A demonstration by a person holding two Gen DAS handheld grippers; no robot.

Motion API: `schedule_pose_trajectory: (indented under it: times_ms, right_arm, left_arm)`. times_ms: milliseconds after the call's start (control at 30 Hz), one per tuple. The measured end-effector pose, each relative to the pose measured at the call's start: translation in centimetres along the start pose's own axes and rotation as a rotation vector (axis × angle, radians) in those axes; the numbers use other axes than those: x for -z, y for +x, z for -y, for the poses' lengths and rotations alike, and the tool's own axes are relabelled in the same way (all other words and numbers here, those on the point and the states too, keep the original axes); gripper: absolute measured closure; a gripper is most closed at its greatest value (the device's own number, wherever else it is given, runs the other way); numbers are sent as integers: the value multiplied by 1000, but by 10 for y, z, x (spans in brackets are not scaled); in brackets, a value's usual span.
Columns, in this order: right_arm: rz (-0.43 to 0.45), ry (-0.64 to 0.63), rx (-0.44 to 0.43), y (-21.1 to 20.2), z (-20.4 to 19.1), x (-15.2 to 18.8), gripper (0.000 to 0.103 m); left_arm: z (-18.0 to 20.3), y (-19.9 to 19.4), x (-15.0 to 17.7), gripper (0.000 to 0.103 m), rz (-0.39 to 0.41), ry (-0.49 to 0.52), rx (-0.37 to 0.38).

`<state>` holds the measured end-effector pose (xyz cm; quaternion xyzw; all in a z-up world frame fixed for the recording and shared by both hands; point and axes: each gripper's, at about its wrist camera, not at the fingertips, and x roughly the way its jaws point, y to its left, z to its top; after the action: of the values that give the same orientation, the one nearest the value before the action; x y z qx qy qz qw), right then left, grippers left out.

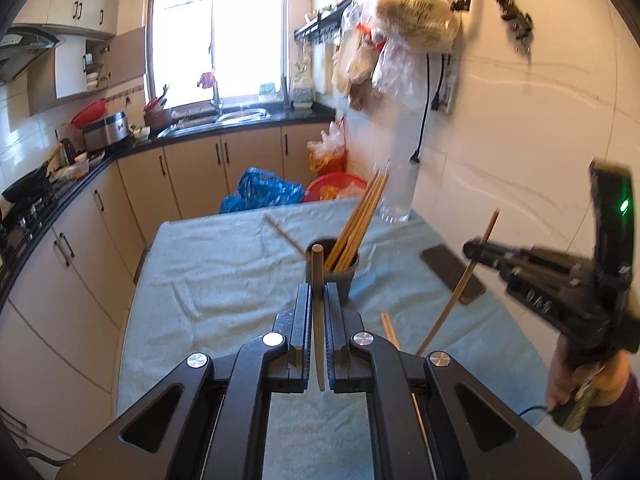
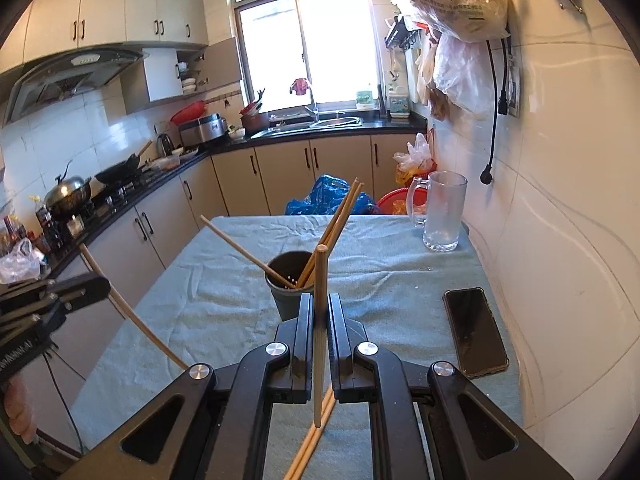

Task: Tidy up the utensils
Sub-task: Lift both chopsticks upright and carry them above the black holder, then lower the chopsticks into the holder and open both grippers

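While both tongs pinch chopsticks, dark cup [image 2: 289,280] holds perhaps five.

Left tongs [image 1: 319,292] closed to a narrow slot, both fingers parallel and pointing away toward the far side, level above the worktop. Right tongs [image 2: 320,304] likewise pinched nearly together, aimed the same way. Seen from the left camera, right tongs [image 1: 472,249] held up at the right, tips pointing left, gripped from below by the right hand [image 1: 576,380]. From the right camera, left tongs [image 2: 96,286] reaching in from the left edge, left hand [image 2: 18,412] partly showing low at that edge.
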<state>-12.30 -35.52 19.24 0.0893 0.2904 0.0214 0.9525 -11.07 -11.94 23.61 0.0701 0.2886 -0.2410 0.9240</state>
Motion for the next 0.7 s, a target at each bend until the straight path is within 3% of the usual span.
schedule_pose_trajectory:
  times_ms: [200, 367, 700]
  right_arm:
    - [30, 31, -23, 3, 1, -17, 96]
    - [68, 47, -41, 8, -3, -38, 96]
    - [175, 73, -55, 22, -6, -92, 96]
  left_arm:
    - [7, -16, -42, 98, 76, 17, 28]
    - [14, -16, -79, 98, 141, 40, 9]
    - [13, 47, -147, 98, 180, -46, -5]
